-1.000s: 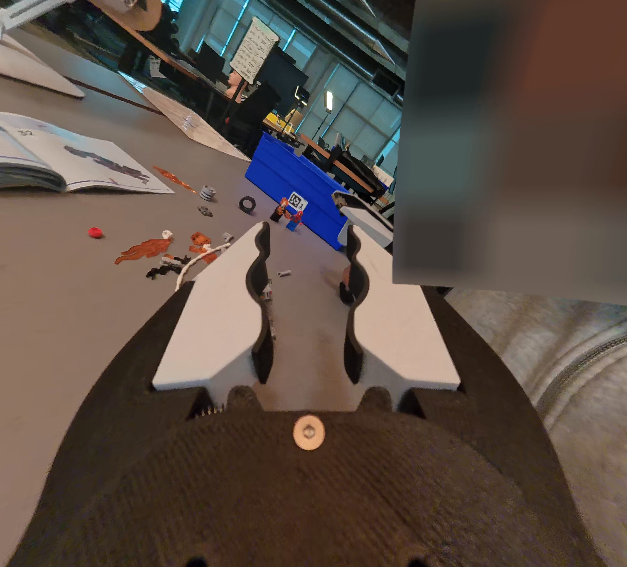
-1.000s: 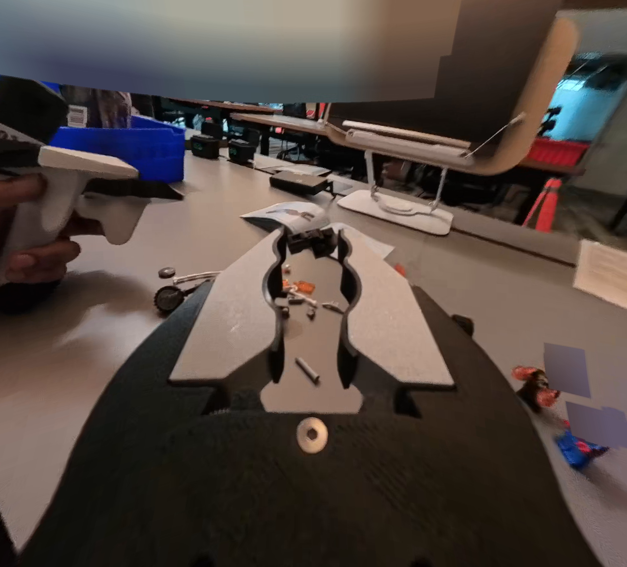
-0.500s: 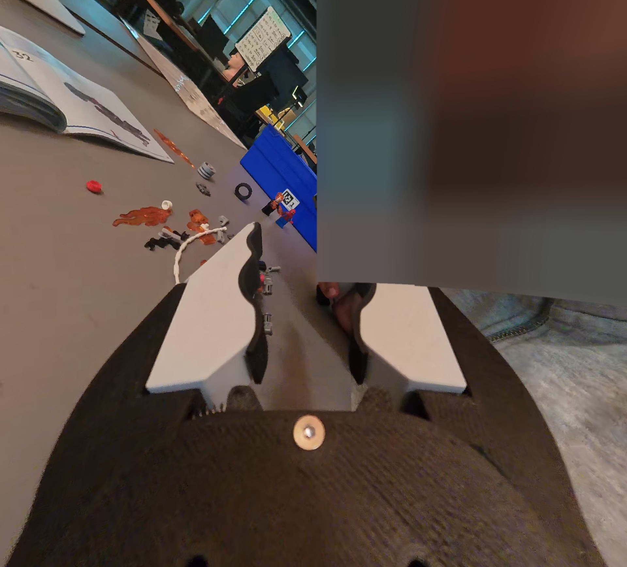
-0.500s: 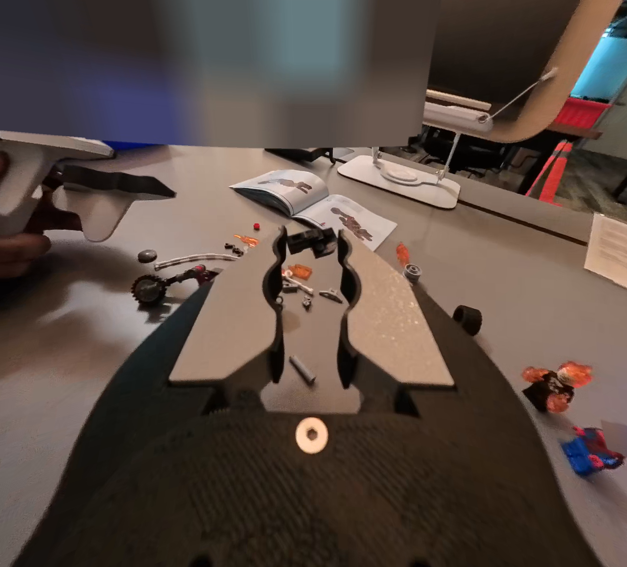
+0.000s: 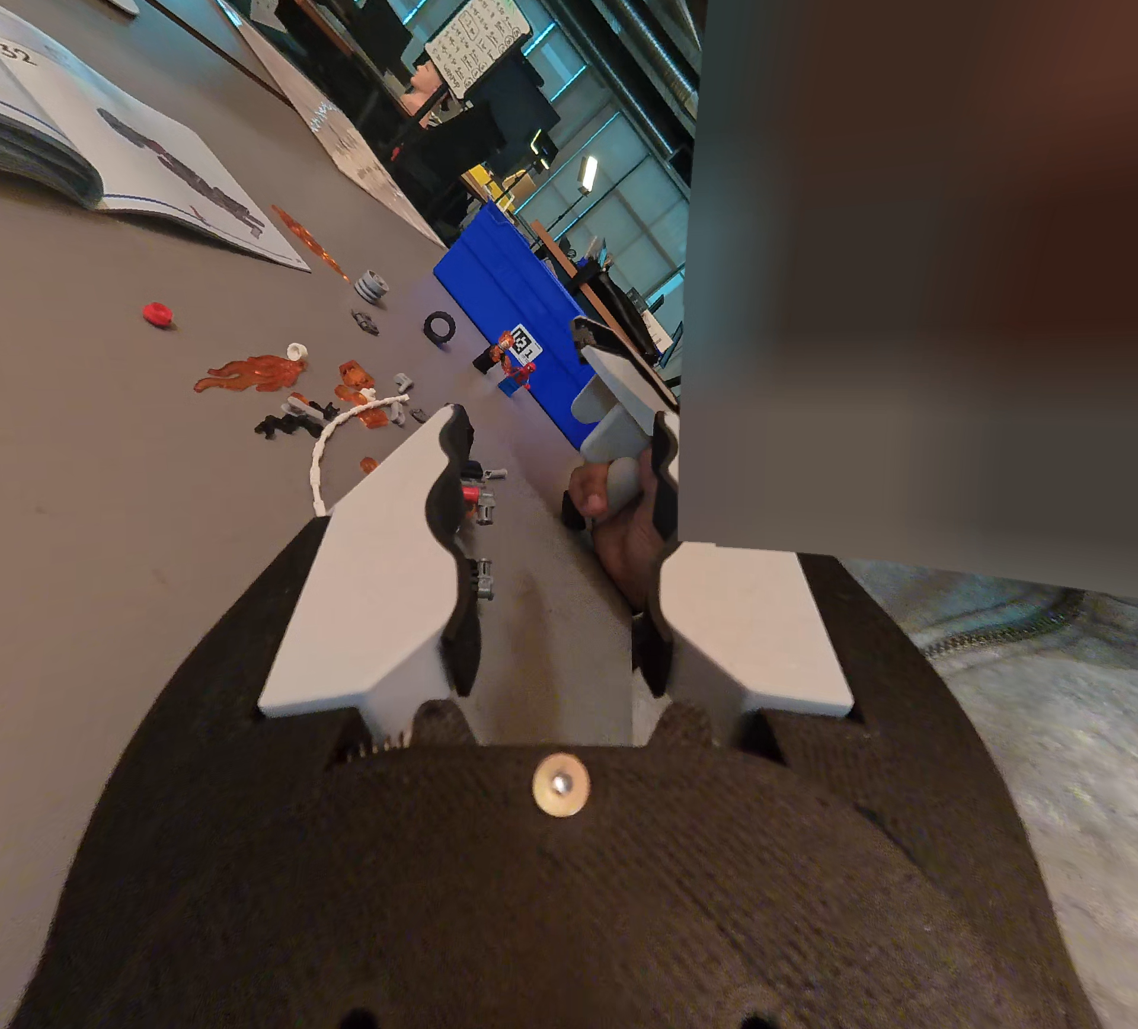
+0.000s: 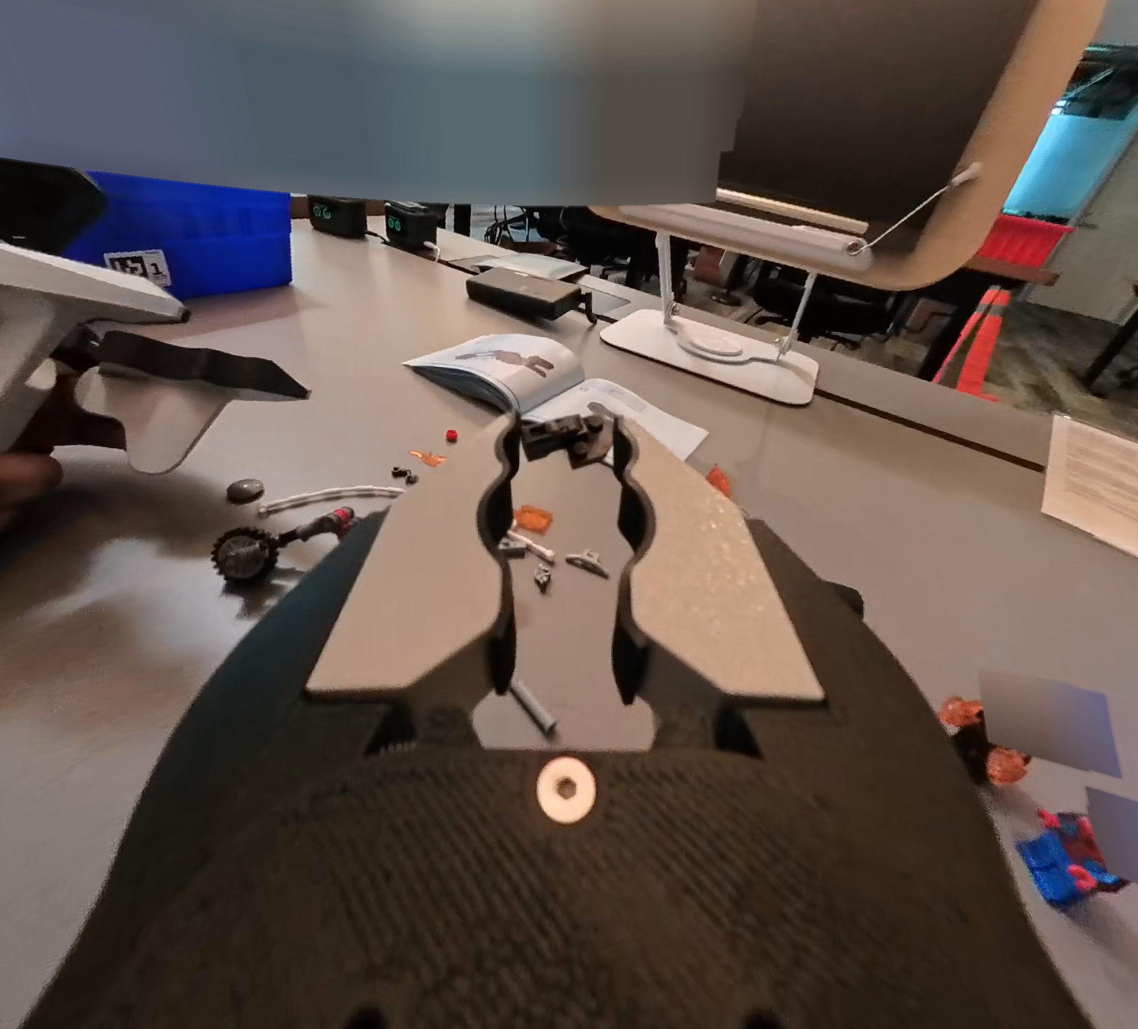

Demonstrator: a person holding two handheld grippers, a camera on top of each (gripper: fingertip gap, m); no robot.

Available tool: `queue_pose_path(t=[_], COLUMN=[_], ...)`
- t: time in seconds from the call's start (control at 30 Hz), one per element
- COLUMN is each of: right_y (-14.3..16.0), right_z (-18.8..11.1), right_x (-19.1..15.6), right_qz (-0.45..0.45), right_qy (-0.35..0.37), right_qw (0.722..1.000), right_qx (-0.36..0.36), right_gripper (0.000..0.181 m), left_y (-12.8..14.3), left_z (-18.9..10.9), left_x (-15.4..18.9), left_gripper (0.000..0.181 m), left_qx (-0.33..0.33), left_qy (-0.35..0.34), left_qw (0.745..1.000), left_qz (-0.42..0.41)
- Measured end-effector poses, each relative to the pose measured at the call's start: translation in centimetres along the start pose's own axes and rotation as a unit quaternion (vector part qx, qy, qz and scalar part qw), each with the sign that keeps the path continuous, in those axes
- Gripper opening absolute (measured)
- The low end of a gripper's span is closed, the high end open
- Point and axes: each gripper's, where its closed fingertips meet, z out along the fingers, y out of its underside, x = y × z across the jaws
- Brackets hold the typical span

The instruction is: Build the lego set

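Note:
My right gripper (image 6: 563,433) is shut on a small black lego assembly (image 6: 560,441) and holds it above the grey table (image 6: 862,507). My left gripper (image 5: 560,433) is open and empty, low over the table. It also shows at the left of the right wrist view (image 6: 154,377). Loose parts lie between the two grippers: a spoked wheel on an axle (image 6: 243,550), a white chain (image 6: 332,497), orange flame pieces (image 5: 252,374), small grey pins (image 6: 536,707) and a red stud (image 5: 157,314). The right gripper, in a hand, shows in the left wrist view (image 5: 616,390).
An open instruction booklet (image 6: 523,371) lies behind the parts. A blue bin (image 5: 505,310) stands at the table's far side, with two minifigures (image 5: 511,365) in front of it. There is a black tyre (image 5: 439,327), a grey wheel hub (image 5: 371,285), a white stand base (image 6: 708,359) and a paper sheet (image 6: 1090,476).
The left wrist view has rolled and swung, so the right gripper and its hand now show beyond the left fingers. The right gripper keeps its hold on the black assembly. The left gripper stays open.

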Motion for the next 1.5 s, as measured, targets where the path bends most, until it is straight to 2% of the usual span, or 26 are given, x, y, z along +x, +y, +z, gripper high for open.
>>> queue_pose_path(t=[0.03, 0.33, 0.43, 0.53, 0.57, 0.63, 0.7, 0.8, 1.0, 1.17, 1.33, 1.5], right_y=[0.1, -1.9, -2.7, -2.7, -2.0, 0.9, 4.1, 7.2, 9.0, 9.0, 8.9, 8.8], right_z=[0.0, -1.1, -2.3, -3.1, -3.0, -2.1, -1.9, -2.5, -2.8, -2.9, -3.2, -3.5], right_x=[0.0, -2.3, -1.3, -0.2, -0.3, -1.8, -4.3, -6.2, -7.8, -8.3, -8.0, -8.0], right_qz=[-0.001, -0.024, -0.020, 0.028, 0.052, 0.096, 0.118, 0.105, 0.120, 0.125, 0.119, 0.134], right_qy=[0.002, -0.032, 0.003, 0.017, 0.003, -0.048, -0.117, -0.144, -0.154, -0.160, -0.160, -0.161], right_qw=[1.000, 0.998, 0.997, 0.997, 0.997, 0.993, 0.971, 0.944, 0.923, 0.920, 0.918, 0.911], right_qx=[-0.004, 0.044, 0.068, 0.071, 0.051, -0.047, -0.174, -0.277, -0.332, -0.336, -0.344, -0.355], right_gripper=[0.028, 0.028, 0.027, 0.027, 0.027, 0.027, 0.028, 0.028, 0.028, 0.029, 0.043, 0.045], left_y=[0.1, 1.1, 0.9, 1.0, 1.1, 1.2, 1.2, 1.2, 1.2, 1.1, 1.1, 1.1], left_z=[0.0, 0.5, 0.4, 0.4, 0.4, 0.5, 0.5, 0.5, 0.6, 0.5, 0.5, 0.5], left_x=[0.1, 1.1, 1.3, 1.6, 1.6, 1.6, 1.6, 1.5, 1.5, 1.5, 1.5, 1.4], left_gripper=[0.059, 0.061, 0.061, 0.061, 0.061, 0.061, 0.061, 0.061, 0.061, 0.061, 0.061, 0.061], left_qx=[-0.002, -0.029, -0.020, -0.018, -0.020, -0.025, -0.025, -0.026, -0.027, -0.026, -0.025, -0.026], left_qy=[0.001, 0.010, -0.007, -0.016, -0.018, -0.019, -0.018, -0.019, -0.016, -0.013, -0.011, -0.010], left_qw=[1.000, 0.999, 0.998, 0.996, 0.995, 0.995, 0.995, 0.995, 0.996, 0.996, 0.996, 0.997], left_qz=[0.001, 0.032, 0.065, 0.091, 0.094, 0.095, 0.094, 0.092, 0.087, 0.082, 0.080, 0.076])
